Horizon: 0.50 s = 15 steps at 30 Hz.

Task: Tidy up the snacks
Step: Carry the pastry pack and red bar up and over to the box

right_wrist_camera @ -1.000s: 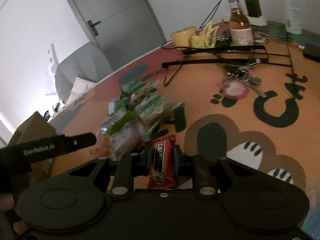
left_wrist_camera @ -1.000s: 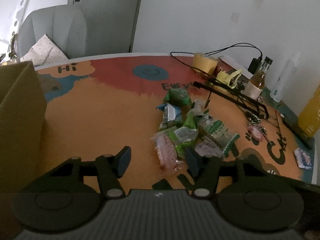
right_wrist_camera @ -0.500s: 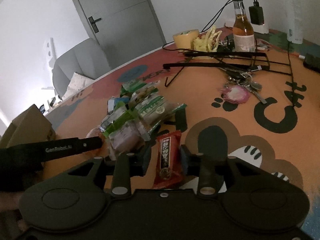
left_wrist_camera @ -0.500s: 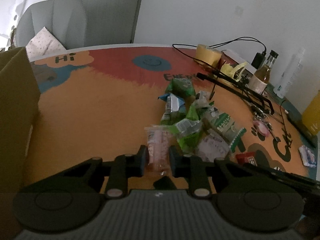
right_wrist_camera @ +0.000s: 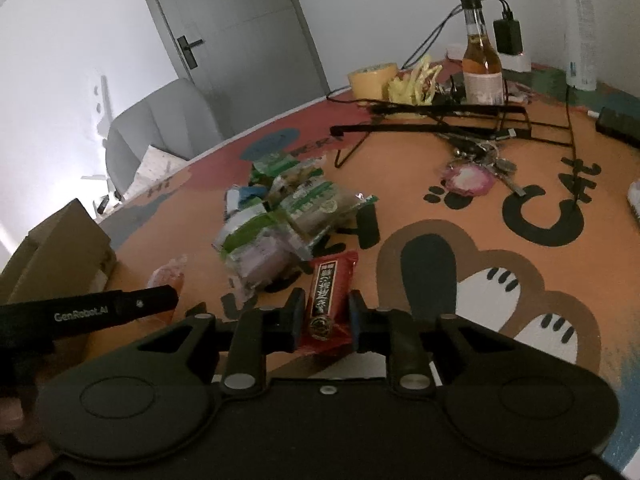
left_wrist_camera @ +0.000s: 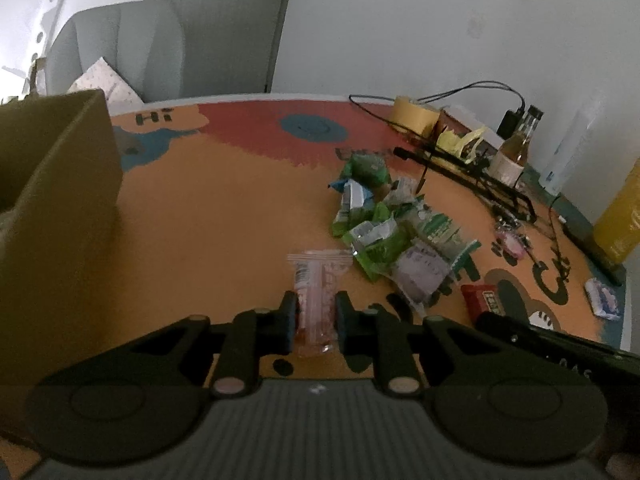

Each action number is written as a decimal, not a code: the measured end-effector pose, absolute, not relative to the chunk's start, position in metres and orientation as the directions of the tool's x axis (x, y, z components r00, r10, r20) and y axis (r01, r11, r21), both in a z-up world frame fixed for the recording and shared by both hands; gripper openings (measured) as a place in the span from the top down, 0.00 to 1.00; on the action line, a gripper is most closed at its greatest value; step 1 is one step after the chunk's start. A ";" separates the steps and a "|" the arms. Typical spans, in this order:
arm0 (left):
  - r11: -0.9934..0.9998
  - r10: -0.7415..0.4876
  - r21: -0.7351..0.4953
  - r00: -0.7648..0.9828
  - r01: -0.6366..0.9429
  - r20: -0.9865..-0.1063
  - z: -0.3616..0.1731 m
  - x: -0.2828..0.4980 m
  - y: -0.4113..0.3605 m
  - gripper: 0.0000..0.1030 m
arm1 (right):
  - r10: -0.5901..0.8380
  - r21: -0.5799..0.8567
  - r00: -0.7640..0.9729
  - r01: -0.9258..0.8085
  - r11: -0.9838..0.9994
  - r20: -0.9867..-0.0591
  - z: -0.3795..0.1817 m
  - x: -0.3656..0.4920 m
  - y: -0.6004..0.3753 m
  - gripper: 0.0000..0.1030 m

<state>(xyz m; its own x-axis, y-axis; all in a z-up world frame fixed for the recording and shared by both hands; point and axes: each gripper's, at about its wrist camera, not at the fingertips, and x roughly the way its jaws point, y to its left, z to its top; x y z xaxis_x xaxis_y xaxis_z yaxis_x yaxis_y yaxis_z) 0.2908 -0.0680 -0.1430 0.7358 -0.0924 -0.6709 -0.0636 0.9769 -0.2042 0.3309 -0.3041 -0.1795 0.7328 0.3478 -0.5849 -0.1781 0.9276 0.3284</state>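
Gripping a clear pink-tinted snack packet (left_wrist_camera: 316, 292), left gripper (left_wrist_camera: 313, 322) fingers had closed from wide open a second earlier, lifting it beside the green-wrapped snack pile (left_wrist_camera: 384, 224) | right gripper (right_wrist_camera: 324, 316) fingers stayed clamped on a red foil snack bar (right_wrist_camera: 329, 294) above the orange counter (left_wrist_camera: 208, 216) | brown cardboard box (left_wrist_camera: 48, 184) at left

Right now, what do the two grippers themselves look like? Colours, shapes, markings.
Both are matte black with two flat fingers on linkage arms, silver pivot pins and round discs on either side of the body. The left gripper has a grey ribbed body; its side reads GenRobot.AI in white in the right wrist view. The right gripper has a smooth black body. Finger pads look bluish. No cables visible.
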 end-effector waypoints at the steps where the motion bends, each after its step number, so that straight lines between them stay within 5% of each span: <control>1: 0.977 -0.093 -0.206 0.739 -0.062 -0.667 -0.141 0.289 -0.067 0.82 | 0.351 0.331 0.734 -0.181 0.926 -0.581 -0.178 0.329 -0.303 0.80; 15: 0.978 -0.083 -0.203 0.805 -0.047 -0.587 -0.097 0.264 -0.050 0.82 | 0.420 0.372 0.748 -0.247 0.895 -0.513 -0.145 0.320 -0.278 0.80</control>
<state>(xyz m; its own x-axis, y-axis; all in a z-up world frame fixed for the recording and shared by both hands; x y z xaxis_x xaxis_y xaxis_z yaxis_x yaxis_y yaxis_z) 0.2637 -0.0502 -0.0969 0.8052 -0.0831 -0.5872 -0.0469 0.9781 -0.2027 0.3199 -0.2780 -0.1446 0.7485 0.4200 -0.5132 -0.2467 0.8947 0.3724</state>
